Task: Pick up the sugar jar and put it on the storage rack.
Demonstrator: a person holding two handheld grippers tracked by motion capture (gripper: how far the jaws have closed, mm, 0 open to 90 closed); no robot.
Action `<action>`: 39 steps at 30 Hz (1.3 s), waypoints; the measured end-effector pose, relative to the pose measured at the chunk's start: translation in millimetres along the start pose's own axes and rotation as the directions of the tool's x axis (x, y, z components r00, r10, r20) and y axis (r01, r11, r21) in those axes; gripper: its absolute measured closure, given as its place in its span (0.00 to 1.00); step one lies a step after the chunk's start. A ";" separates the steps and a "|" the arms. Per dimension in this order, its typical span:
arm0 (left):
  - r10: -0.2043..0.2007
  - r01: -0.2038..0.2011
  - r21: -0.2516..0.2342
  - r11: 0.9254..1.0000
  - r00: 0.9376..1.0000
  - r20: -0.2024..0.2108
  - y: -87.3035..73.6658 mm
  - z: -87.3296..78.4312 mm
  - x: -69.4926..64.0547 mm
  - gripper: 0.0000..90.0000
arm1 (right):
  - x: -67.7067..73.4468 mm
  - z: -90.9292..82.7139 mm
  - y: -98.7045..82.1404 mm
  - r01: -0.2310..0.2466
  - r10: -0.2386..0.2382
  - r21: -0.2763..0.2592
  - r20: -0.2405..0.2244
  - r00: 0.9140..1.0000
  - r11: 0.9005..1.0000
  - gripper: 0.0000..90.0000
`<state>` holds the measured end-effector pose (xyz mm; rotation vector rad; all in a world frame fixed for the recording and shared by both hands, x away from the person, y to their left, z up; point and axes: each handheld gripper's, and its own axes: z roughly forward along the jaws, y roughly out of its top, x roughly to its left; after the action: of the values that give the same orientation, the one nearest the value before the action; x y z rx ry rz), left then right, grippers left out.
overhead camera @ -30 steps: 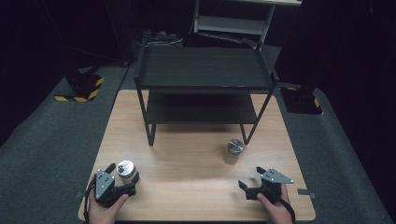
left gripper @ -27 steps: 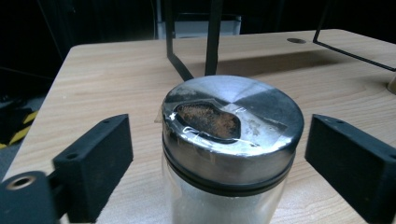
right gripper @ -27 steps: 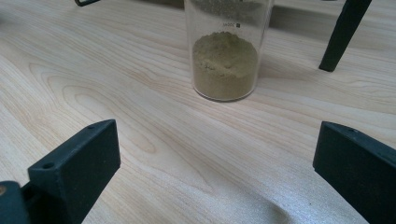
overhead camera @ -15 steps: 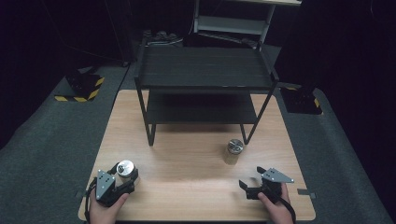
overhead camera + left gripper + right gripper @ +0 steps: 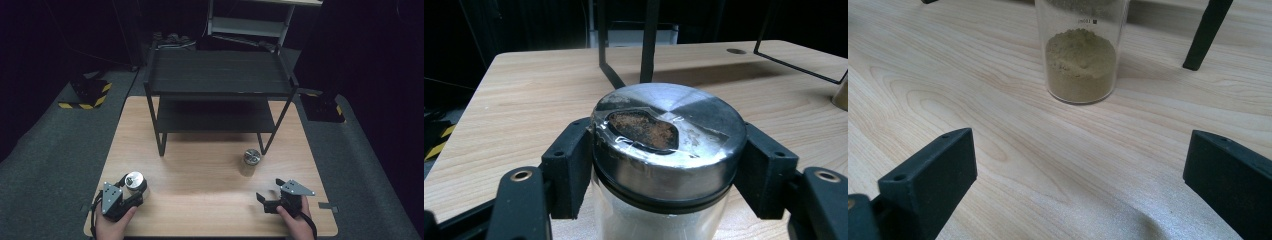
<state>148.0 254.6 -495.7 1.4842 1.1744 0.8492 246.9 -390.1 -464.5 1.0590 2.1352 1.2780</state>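
Note:
A glass jar with a steel lid (image 5: 134,180) stands near the table's front left corner. My left gripper (image 5: 135,187) is shut on it; its jaws have just been closing with the jar between them. In the left gripper view both black pads (image 5: 569,170) press on the jar (image 5: 669,135) just under the lid, which has a brown smear under clear tape. A second jar (image 5: 251,159) with tan powder (image 5: 1079,65) stands right of centre. My right gripper (image 5: 270,190) rests open on the table short of it, nothing between its jaws (image 5: 1078,180).
A black two-tier metal rack (image 5: 220,75) stands on the far half of the wooden table (image 5: 200,170), its legs close behind the powder jar. Grey carpet surrounds the table. A white shelf frame (image 5: 250,25) stands farther back.
The left gripper's jaws have drawn in against the steel-lidded jar. Both hands and both jars have stayed where they were.

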 end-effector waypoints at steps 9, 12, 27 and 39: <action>0.010 -0.010 0.001 1.000 1.000 0.005 2.0 0.5 -1.6 0.37 | 0.3 0.4 0.9 -0.002 0.002 0.005 0.001 1.000 1.000 0.00; 0.016 -0.016 -0.004 1.000 1.000 0.011 3.7 0.0 -3.3 0.37 | 0.2 0.4 0.8 -0.004 0.004 0.004 0.002 1.000 1.000 0.00; 0.051 -0.050 -0.042 0.998 0.998 0.039 37.5 0.9 -24.2 0.37 | 0.0 0.4 2.1 -0.005 0.005 0.013 0.002 1.000 1.000 0.01; 0.032 -0.026 -0.082 0.996 0.997 0.071 57.2 6.8 -31.7 0.37 | -0.4 0.4 2.5 0.004 -0.004 0.017 -0.004 1.000 1.000 0.00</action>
<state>159.4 221.9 -439.8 1.4566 1.0555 0.8462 248.4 -389.5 -462.5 1.0595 2.1532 1.2632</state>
